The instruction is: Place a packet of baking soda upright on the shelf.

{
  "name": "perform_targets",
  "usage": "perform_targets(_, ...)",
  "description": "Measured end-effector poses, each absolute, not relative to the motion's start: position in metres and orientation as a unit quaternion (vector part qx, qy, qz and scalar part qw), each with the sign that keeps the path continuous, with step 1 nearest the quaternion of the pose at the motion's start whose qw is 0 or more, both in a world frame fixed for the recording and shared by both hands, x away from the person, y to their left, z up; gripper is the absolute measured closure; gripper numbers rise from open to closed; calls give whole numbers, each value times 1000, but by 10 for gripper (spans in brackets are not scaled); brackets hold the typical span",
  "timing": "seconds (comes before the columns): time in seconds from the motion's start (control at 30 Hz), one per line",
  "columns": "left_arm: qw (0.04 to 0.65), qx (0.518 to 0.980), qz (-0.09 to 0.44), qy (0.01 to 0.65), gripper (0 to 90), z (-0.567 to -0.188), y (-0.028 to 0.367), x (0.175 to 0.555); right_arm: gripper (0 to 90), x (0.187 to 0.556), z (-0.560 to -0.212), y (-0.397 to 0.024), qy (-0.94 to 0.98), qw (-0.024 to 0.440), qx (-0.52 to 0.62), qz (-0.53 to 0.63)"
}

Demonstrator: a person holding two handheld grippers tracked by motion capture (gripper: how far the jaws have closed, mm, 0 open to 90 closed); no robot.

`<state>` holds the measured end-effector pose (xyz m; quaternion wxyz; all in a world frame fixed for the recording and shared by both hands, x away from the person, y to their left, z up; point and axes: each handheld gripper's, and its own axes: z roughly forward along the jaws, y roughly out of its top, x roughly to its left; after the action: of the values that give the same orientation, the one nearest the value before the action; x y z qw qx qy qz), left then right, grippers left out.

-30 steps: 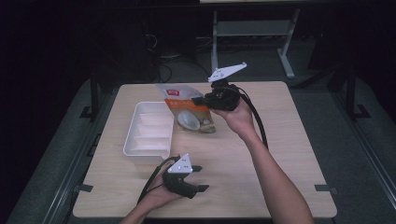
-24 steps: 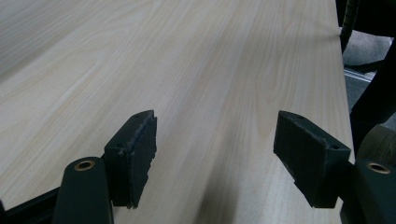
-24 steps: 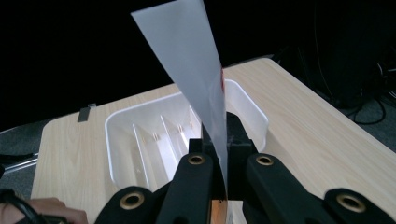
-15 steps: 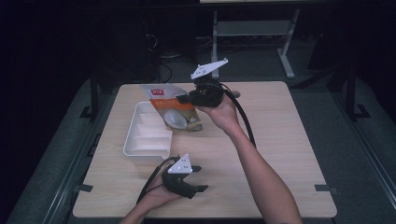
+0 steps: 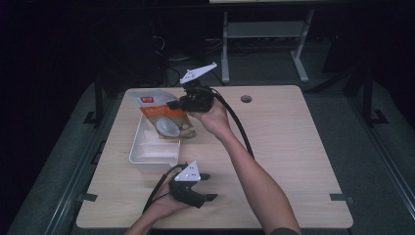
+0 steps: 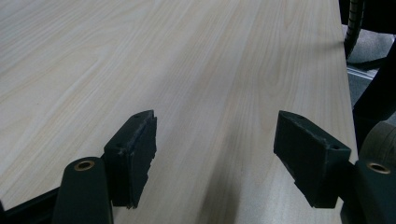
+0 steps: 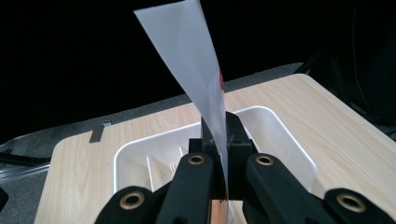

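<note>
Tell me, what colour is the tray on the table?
The tray is white, clearest in the right gripper view.

High view overlooks the table [image 5: 293,147]; 2 tool cameras skim it closely.

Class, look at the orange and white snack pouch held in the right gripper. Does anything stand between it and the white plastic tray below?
Nothing visible does. The right gripper is shut on the orange and white snack pouch, which hangs over the far end of the white plastic tray. The tray's divided compartments look bare.

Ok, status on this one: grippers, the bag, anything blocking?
Right hand-held gripper shut on snack bag, above white tray. Left hand-held gripper open, low over table. Nothing blocking.
</note>
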<state>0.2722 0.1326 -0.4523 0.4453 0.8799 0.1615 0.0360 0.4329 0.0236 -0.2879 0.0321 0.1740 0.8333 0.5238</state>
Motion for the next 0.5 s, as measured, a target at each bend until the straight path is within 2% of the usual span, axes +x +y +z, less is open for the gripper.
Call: perform_targets(0.5, 444, 880, 36, 165, 292, -453, 135, 274, 899, 448, -316, 64, 830, 3, 170, 531)
